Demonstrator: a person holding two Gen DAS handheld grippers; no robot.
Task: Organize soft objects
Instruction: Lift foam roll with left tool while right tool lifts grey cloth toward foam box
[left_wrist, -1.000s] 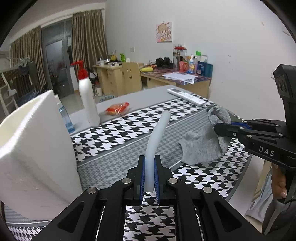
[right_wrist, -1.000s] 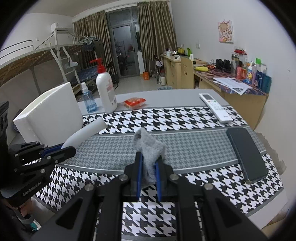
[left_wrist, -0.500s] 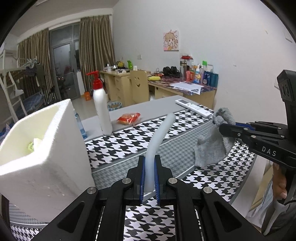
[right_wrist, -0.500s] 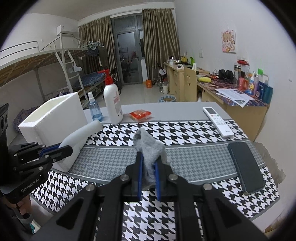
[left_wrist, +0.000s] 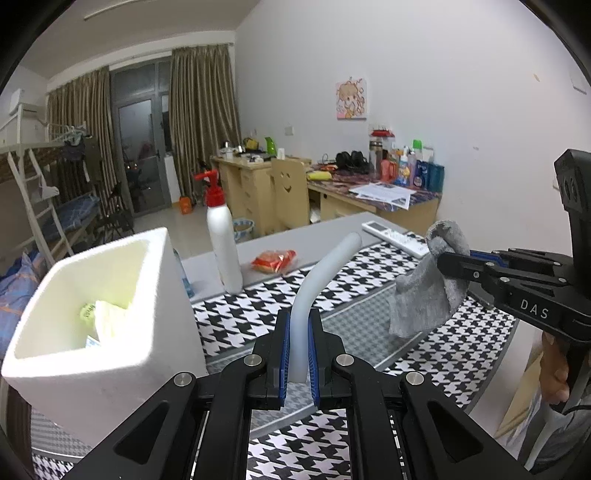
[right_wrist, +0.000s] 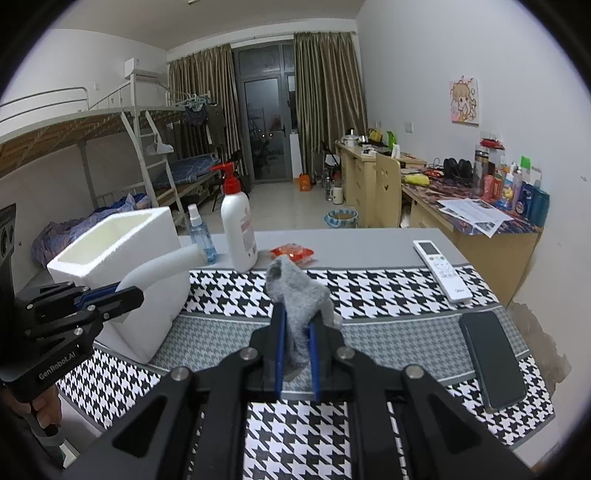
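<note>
A: On the left of the desk (left_wrist: 461, 373), a white foam box (left_wrist: 92, 398) stands open. What is carried?

B: A white foam tube (left_wrist: 325, 273) is clamped in the left claw (left_wrist: 298, 354), a grey sock (right_wrist: 299, 295) in the right claw (right_wrist: 296, 350), both held above the desk.

A: The risk?

B: The bent tube could be caught on the box rim and pulled loose.
</note>
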